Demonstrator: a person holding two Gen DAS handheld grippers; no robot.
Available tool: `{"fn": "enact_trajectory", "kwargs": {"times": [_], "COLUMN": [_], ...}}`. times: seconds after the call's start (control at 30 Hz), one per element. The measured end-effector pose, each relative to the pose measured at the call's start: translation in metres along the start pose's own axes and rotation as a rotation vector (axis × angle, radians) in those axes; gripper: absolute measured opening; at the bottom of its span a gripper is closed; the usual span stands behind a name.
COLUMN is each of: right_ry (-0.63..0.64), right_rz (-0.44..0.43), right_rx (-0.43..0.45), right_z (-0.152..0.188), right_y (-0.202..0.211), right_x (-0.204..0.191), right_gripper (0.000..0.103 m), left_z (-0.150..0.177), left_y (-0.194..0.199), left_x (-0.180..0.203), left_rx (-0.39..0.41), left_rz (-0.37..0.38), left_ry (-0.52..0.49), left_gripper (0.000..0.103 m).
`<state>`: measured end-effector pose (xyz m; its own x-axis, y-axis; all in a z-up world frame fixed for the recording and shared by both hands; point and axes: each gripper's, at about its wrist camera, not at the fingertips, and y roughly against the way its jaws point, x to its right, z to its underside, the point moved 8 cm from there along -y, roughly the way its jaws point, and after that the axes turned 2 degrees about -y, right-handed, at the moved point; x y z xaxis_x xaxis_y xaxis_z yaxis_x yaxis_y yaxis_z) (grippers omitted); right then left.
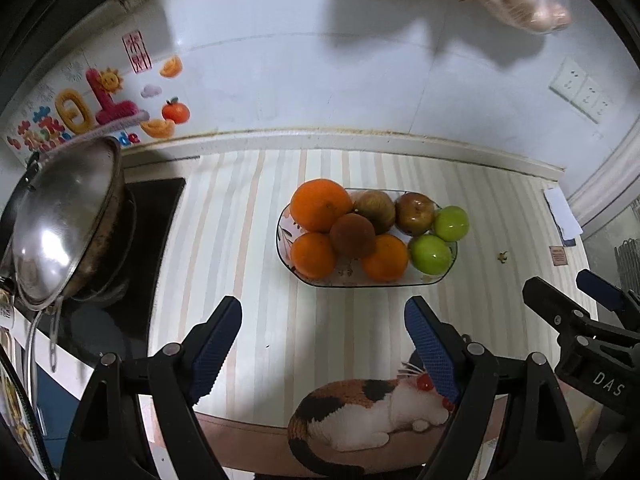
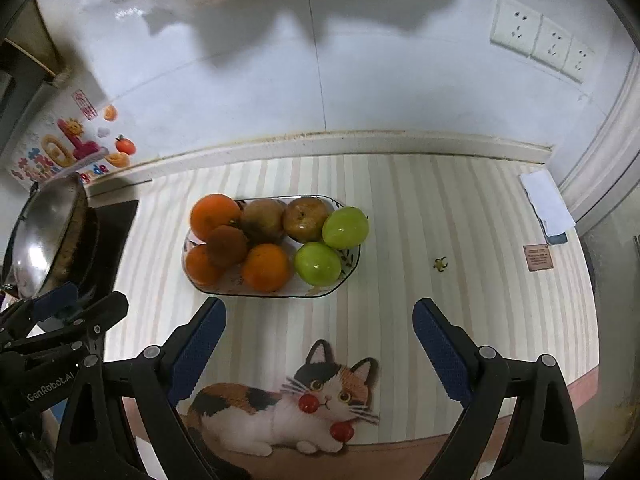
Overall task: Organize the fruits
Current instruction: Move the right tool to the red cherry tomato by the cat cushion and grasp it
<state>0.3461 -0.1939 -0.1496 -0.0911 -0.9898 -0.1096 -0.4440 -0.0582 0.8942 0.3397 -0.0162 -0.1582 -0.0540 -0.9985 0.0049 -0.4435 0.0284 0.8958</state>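
Note:
A clear glass plate (image 1: 285,236) (image 2: 352,266) stands in the middle of the striped counter, piled with fruit. Three oranges (image 1: 319,204) (image 2: 214,216) lie at its left with a brown fruit (image 1: 353,235) (image 2: 226,245) on top of them. Two brownish apples (image 1: 414,213) (image 2: 306,218) sit at the back and two green apples (image 1: 430,253) (image 2: 318,263) at the right. My left gripper (image 1: 323,318) hangs open above the counter in front of the plate, nothing between its fingers. My right gripper (image 2: 319,320) is open too, empty, over the cat picture (image 2: 288,404).
A steel wok (image 1: 64,220) (image 2: 44,228) with its lid sits on a black stove at the left. White tiled wall with stickers (image 1: 96,104) and sockets (image 2: 540,40) runs behind. A white paper (image 2: 548,204), a small label (image 2: 538,258) and a scrap (image 2: 439,264) lie at the right.

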Motion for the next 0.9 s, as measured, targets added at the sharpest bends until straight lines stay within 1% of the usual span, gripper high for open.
{"fn": "enact_trajectory", "kwargs": {"times": [0.1, 0.2, 0.3, 0.4, 0.43, 0.47, 0.53, 0.57, 0.6, 0.67, 0.7, 0.73, 0.77, 0.8, 0.83, 0.87, 0.9], "right_ry": [-0.003, -0.010, -0.020, -0.043, -0.054, -0.067, -0.093, -0.115, -0.126, -0.146, -0.153, -0.165, -0.182, -0.197, -0.210, -0.240, -0.255], "right_rz": [-0.004, -0.009, -0.015, -0.026, -0.030, -0.033, -0.046, -0.055, -0.056, -0.063, -0.066, -0.072, -0.093, -0.105, -0.116, -0.147, -0.158], "right_rx": [0.028, 0.054, 0.071, 0.067, 0.055, 0.039, -0.002, -0.053, -0.082, -0.156, -0.194, -0.236, -0.294, -0.340, -0.372, -0.423, -0.443], "right_z": [0.008, 0.014, 0.018, 0.025, 0.030, 0.034, 0.044, 0.055, 0.061, 0.082, 0.093, 0.106, 0.123, 0.137, 0.147, 0.162, 0.169], "right_y": [0.021, 0.039, 0.051, 0.056, 0.054, 0.052, 0.041, 0.029, 0.020, -0.006, -0.018, -0.032, -0.050, -0.064, -0.074, -0.090, -0.097], "right_x": [-0.002, -0.004, -0.006, -0.004, -0.002, 0.002, 0.010, 0.017, 0.022, 0.035, 0.040, 0.045, 0.049, 0.052, 0.054, 0.056, 0.057], "right_gripper": [0.097, 0.097, 0.097, 0.097, 0.097, 0.097, 0.097, 0.097, 0.097, 0.096, 0.094, 0.088, 0.083, 0.074, 0.069, 0.067, 0.065], "left_z": [0.002, 0.004, 0.007, 0.014, 0.017, 0.020, 0.028, 0.033, 0.038, 0.050, 0.057, 0.063, 0.073, 0.079, 0.085, 0.092, 0.098], "left_y": [0.017, 0.031, 0.036, 0.032, 0.028, 0.023, 0.009, 0.003, -0.006, -0.025, -0.036, -0.046, -0.059, -0.068, -0.077, -0.087, -0.096], "left_x": [0.003, 0.006, 0.009, 0.012, 0.013, 0.014, 0.018, 0.019, 0.022, 0.027, 0.029, 0.031, 0.034, 0.036, 0.039, 0.041, 0.045], "left_rx": [0.032, 0.054, 0.059, 0.042, 0.033, 0.020, -0.014, -0.024, -0.038, -0.083, -0.107, -0.129, -0.167, -0.194, -0.224, -0.254, -0.283], "left_rz": [0.001, 0.017, 0.035, 0.053, 0.057, 0.058, 0.058, 0.056, 0.047, 0.028, 0.017, 0.002, -0.012, -0.013, -0.015, -0.020, -0.022], "left_ry": [-0.013, -0.020, -0.022, -0.018, -0.018, -0.023, -0.032, -0.035, -0.045, -0.059, -0.065, -0.072, -0.083, -0.088, -0.093, -0.101, -0.116], "left_gripper": [0.083, 0.083, 0.083, 0.083, 0.085, 0.093, 0.095, 0.095, 0.095, 0.095, 0.095, 0.095, 0.095, 0.095, 0.095, 0.095, 0.095]}}
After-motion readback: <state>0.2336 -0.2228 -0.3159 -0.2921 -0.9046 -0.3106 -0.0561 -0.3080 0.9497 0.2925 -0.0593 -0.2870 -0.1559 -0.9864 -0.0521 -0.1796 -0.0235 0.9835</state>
